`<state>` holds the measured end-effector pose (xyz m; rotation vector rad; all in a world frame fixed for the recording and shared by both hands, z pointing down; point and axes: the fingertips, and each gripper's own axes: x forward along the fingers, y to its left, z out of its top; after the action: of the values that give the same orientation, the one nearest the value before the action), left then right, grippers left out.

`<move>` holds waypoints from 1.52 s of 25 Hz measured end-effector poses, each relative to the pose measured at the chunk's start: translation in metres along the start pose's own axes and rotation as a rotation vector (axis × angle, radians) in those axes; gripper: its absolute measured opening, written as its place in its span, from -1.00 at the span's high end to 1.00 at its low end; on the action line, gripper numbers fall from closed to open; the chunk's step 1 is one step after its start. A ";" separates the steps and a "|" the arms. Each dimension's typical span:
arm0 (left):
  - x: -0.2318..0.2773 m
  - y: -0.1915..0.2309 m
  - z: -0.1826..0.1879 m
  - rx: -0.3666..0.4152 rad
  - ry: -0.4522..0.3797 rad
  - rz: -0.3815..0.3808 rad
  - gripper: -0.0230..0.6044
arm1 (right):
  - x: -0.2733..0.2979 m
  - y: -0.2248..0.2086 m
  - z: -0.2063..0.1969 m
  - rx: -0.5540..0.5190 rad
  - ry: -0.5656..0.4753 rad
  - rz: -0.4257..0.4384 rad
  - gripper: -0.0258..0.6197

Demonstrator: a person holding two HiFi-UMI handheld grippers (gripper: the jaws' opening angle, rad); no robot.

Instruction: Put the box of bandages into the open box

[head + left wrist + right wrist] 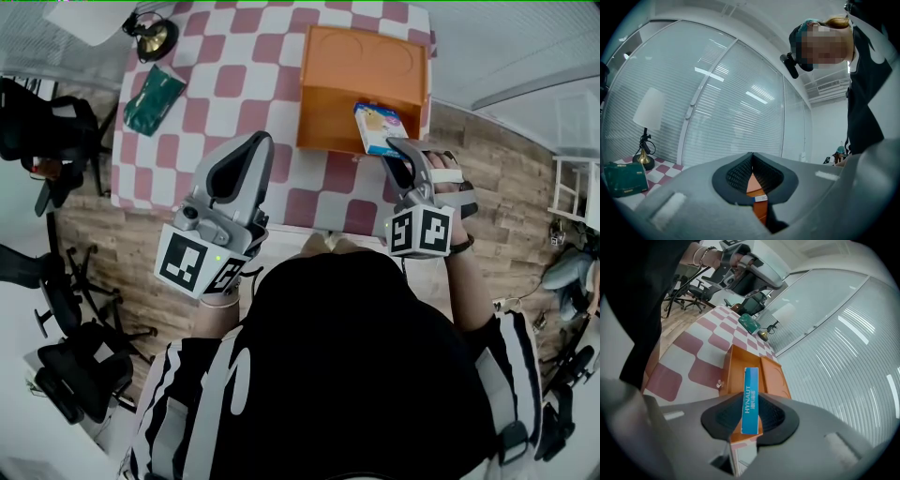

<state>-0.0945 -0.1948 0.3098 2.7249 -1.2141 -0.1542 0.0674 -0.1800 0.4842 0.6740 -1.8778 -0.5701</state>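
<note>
Right now the small blue-and-white cardboard box of bandages [380, 127] is sitting edge-up btwn the pads of the right hand-held gripper [398, 148], which is clamping on its two broad faces. The narrow blue side w/ white lettering is facing that gripper's camera. It's hanging at the near-right corner of the open orange wooden box [323, 117]; can't tell if it's touching the box floor. The orange box is resting on the pink-and-white checkered surface [202, 112]. The left hand-held gripper [255, 145] is hovering nearer the person, jaws together, gripping nothing. A dark green pouch [155, 97] is lying and a brass-based lamp [155, 37] is standing well apart, at the far-left corner.
</note>
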 end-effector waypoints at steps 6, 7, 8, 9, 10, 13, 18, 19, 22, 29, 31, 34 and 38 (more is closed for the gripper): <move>0.000 0.002 0.000 -0.002 -0.004 0.006 0.92 | 0.006 -0.001 -0.004 -0.010 0.023 -0.003 0.68; 0.000 0.002 0.000 -0.003 -0.004 0.007 0.92 | 0.008 -0.001 -0.005 -0.008 0.027 -0.004 0.68; 0.000 0.002 0.000 -0.004 -0.005 0.007 0.92 | 0.009 -0.001 -0.006 -0.005 0.031 -0.005 0.68; -0.001 0.002 -0.001 -0.005 -0.005 0.008 0.92 | 0.010 -0.001 -0.006 -0.003 0.035 -0.006 0.67; -0.001 0.003 -0.001 -0.005 -0.004 0.009 0.92 | 0.011 -0.002 -0.007 -0.003 0.038 -0.007 0.67; -0.001 0.004 -0.001 -0.006 -0.004 0.012 0.92 | 0.014 -0.003 -0.007 -0.008 0.045 -0.010 0.67; -0.003 0.006 0.000 -0.008 -0.004 0.017 0.92 | 0.016 -0.006 -0.008 -0.007 0.055 -0.015 0.67; -0.003 0.006 0.000 -0.009 -0.003 0.018 0.92 | 0.016 -0.007 -0.008 -0.007 0.056 -0.016 0.67; -0.003 0.007 0.000 -0.009 -0.002 0.018 0.92 | 0.018 -0.007 -0.008 -0.009 0.061 -0.019 0.68; -0.004 0.007 0.001 -0.008 -0.005 0.016 0.92 | 0.019 -0.007 -0.008 -0.019 0.068 -0.019 0.67; -0.004 0.008 0.001 -0.008 -0.003 0.017 0.92 | 0.019 -0.007 -0.007 -0.011 0.062 -0.016 0.67; -0.004 0.007 0.001 -0.009 -0.004 0.018 0.92 | 0.018 -0.006 -0.005 0.016 0.045 -0.003 0.65; -0.004 0.007 0.003 -0.008 -0.005 0.016 0.92 | 0.016 -0.005 -0.002 0.035 0.031 0.012 0.52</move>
<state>-0.1023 -0.1967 0.3085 2.7093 -1.2335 -0.1641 0.0646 -0.1949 0.4919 0.6901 -1.8657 -0.5174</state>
